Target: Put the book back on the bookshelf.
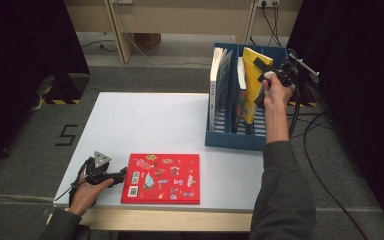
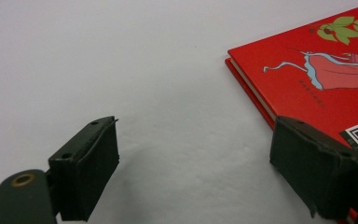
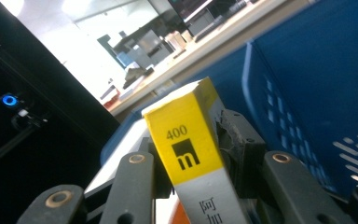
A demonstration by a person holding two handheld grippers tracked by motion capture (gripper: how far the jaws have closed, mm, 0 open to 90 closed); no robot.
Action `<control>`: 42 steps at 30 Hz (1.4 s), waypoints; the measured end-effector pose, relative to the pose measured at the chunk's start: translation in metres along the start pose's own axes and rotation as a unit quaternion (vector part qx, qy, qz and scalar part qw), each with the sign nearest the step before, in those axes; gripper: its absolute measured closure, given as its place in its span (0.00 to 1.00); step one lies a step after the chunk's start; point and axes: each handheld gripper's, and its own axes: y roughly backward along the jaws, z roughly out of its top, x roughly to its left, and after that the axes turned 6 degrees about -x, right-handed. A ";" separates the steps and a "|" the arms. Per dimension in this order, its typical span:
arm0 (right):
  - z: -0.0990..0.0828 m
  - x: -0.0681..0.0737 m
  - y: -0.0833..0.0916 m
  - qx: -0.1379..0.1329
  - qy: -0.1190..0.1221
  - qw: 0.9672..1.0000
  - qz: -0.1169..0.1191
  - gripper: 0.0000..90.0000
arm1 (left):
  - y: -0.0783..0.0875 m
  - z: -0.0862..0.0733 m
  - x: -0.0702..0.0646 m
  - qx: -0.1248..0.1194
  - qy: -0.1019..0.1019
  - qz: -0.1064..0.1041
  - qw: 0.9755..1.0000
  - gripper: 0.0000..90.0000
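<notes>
The right gripper (image 3: 200, 154) pinches a yellow book (image 1: 252, 80) in the blue rack (image 1: 230, 137), beside what looks like a white book (image 1: 219, 85). The left gripper (image 2: 193, 163) rests on the white table (image 1: 145, 120) with jaws spread wide, one touching the red book (image 1: 161, 178) in front of the rack.

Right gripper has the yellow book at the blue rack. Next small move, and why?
Probably lower the yellow book straight down into its slot. The right gripper is shut on its top corner, and the book leans tilted, sticking up above the blue rack beside the upright books. The left gripper sits open at the red book, so that can wait.
</notes>
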 end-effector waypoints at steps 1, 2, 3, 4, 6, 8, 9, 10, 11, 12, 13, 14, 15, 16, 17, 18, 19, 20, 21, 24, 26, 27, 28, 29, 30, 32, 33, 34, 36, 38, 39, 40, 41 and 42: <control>-0.003 -0.003 -0.002 0.005 0.001 1.000 -0.004 0.75 | 0.000 0.000 0.000 0.000 0.001 0.000 1.000 0.16; -0.005 -0.005 -0.004 0.008 -0.001 1.000 -0.005 0.75 | 0.000 0.000 0.000 0.000 0.001 0.000 1.000 0.16; -0.008 -0.007 -0.006 0.009 -0.002 1.000 -0.007 0.75 | 0.000 0.000 0.000 0.000 0.001 0.000 1.000 0.16; -0.011 -0.009 -0.008 0.010 0.000 1.000 -0.008 0.75 | 0.000 0.000 0.000 0.000 0.001 0.000 1.000 0.16; -0.016 -0.013 -0.011 0.016 -0.003 1.000 -0.009 0.73 | 0.000 0.000 0.000 0.000 0.001 -0.001 1.000 0.16; -0.020 -0.017 -0.014 0.023 -0.005 1.000 -0.012 0.73 | 0.000 0.000 0.000 -0.001 0.001 -0.001 1.000 0.16; -0.022 -0.018 -0.014 0.031 -0.004 0.999 -0.013 0.73 | 0.000 0.000 0.000 -0.001 0.002 -0.001 1.000 0.16; -0.024 -0.019 -0.015 0.037 -0.004 0.999 -0.018 0.72 | 0.000 0.000 0.000 -0.001 0.002 -0.001 1.000 0.16; -0.027 -0.022 -0.015 0.043 -0.005 0.999 -0.019 0.72 | 0.000 0.000 0.000 0.000 0.001 -0.002 1.000 0.16; -0.030 -0.023 -0.016 0.048 -0.003 0.999 -0.018 0.72 | 0.000 0.000 0.000 0.000 0.000 -0.002 1.000 0.16; -0.031 -0.024 -0.015 0.049 -0.010 0.999 -0.012 0.71 | 0.000 0.000 0.000 0.000 0.001 -0.002 1.000 0.16; -0.031 -0.024 -0.013 0.052 -0.011 0.999 -0.012 0.71 | 0.000 0.000 0.000 -0.001 0.000 -0.002 1.000 0.16; -0.030 -0.023 -0.012 0.057 -0.005 0.998 -0.008 0.69 | 0.000 0.000 0.000 0.000 0.000 -0.002 1.000 0.16; -0.030 -0.022 -0.010 0.069 0.001 0.998 0.001 0.66 | 0.000 0.000 0.000 0.000 0.001 -0.002 1.000 0.16; -0.030 -0.022 -0.008 0.079 0.009 0.997 0.010 0.63 | 0.000 0.000 0.000 -0.001 0.001 -0.002 1.000 0.16; -0.029 -0.022 -0.004 0.085 0.009 0.996 0.012 0.62 | 0.000 0.000 0.000 -0.001 0.001 -0.002 1.000 0.16; -0.028 -0.021 0.000 0.089 0.008 0.996 0.013 0.63 | 0.000 0.000 0.000 0.000 0.001 -0.002 1.000 0.16; -0.027 -0.023 0.006 0.090 0.009 0.996 0.020 0.63 | 0.000 0.000 -0.001 0.000 0.000 -0.001 1.000 0.16; -0.028 -0.024 0.011 0.094 0.013 0.995 0.019 0.62 | 0.000 0.000 -0.001 0.000 0.000 -0.001 1.000 0.16; -0.033 -0.029 0.026 0.108 0.009 0.994 0.032 0.60 | 0.000 0.000 -0.001 0.000 -0.001 0.000 1.000 0.16; -0.035 -0.031 0.034 0.110 -0.004 0.993 0.039 0.61 | 0.000 0.000 -0.001 0.001 -0.002 0.001 1.000 0.16; -0.037 -0.032 0.039 0.118 -0.010 0.992 0.051 0.61 | 0.000 0.000 -0.001 0.001 -0.001 0.001 1.000 0.16; -0.039 -0.032 0.042 0.119 -0.008 0.991 0.055 0.60 | 0.000 0.000 -0.001 0.000 -0.001 0.001 1.000 0.16; -0.041 -0.031 0.045 0.117 -0.006 0.992 0.055 0.60 | 0.000 0.000 -0.001 0.001 0.000 0.000 1.000 0.16; -0.042 -0.030 0.049 0.119 0.001 0.991 0.057 0.60 | 0.000 0.000 -0.001 0.001 -0.002 0.001 1.000 0.16; -0.043 -0.029 0.056 0.124 0.005 0.990 0.063 0.58 | 0.000 0.000 -0.001 0.001 0.000 0.000 1.000 0.16; -0.044 -0.029 0.061 0.124 0.007 0.990 0.063 0.58 | 0.000 0.000 -0.001 0.000 0.000 0.000 1.000 0.16; -0.044 -0.030 0.064 0.122 0.008 0.990 0.064 0.58 | 0.000 0.000 -0.001 0.000 0.001 -0.001 1.000 0.16; -0.045 -0.031 0.073 0.126 0.018 0.990 0.065 0.58 | 0.000 0.000 -0.001 0.000 0.000 -0.001 1.000 0.16; -0.045 -0.032 0.080 0.132 0.028 0.989 0.064 0.58 | 0.000 0.000 -0.001 0.000 -0.001 0.000 1.000 0.16; -0.047 -0.034 0.085 0.136 0.031 0.988 0.068 0.58 | 0.000 0.000 -0.001 0.000 -0.001 -0.001 1.000 0.16; -0.049 -0.034 0.088 0.139 0.034 0.987 0.069 0.58 | 0.000 0.000 -0.001 0.000 0.001 -0.001 1.000 0.16; -0.052 -0.035 0.093 0.143 0.039 0.986 0.071 0.59 | 0.000 0.000 -0.001 0.000 0.000 -0.001 1.000 0.16; -0.054 -0.037 0.095 0.149 0.050 0.985 0.068 0.61 | 0.000 0.000 -0.001 0.001 0.000 0.000 1.000 0.16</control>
